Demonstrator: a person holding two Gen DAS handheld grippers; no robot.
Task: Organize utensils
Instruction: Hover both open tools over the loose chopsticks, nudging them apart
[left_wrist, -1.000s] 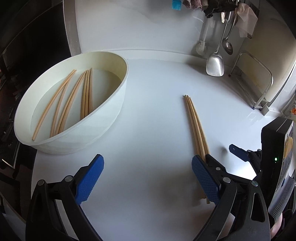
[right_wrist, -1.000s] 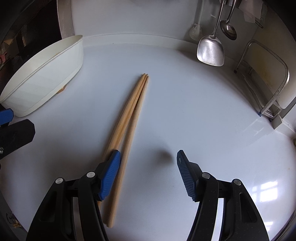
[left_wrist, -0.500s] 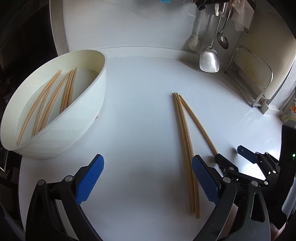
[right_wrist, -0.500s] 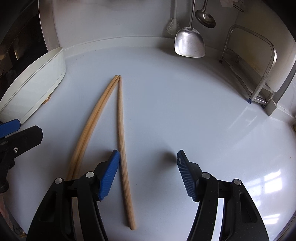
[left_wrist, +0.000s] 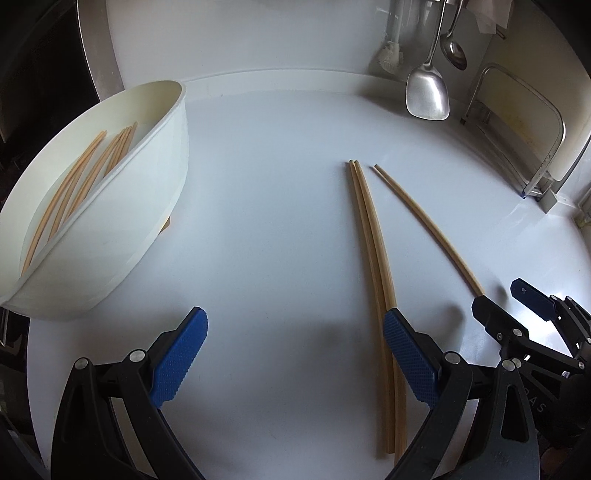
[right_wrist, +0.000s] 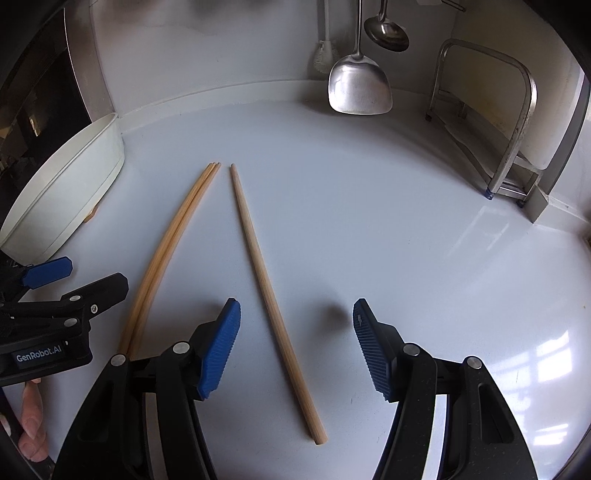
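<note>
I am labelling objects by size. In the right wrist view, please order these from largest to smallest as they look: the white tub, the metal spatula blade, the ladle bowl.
1. White tub, partly cut off at the edge.
2. Metal spatula blade.
3. Ladle bowl.

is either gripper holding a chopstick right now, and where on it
No. The left gripper and right gripper are both open. The single chopstick lies on the counter between the right pads, ungripped.

Left gripper (left_wrist: 293, 360) and right gripper (right_wrist: 295, 345) both angled down, side by side, jaws apart, gripping nothing.
</note>
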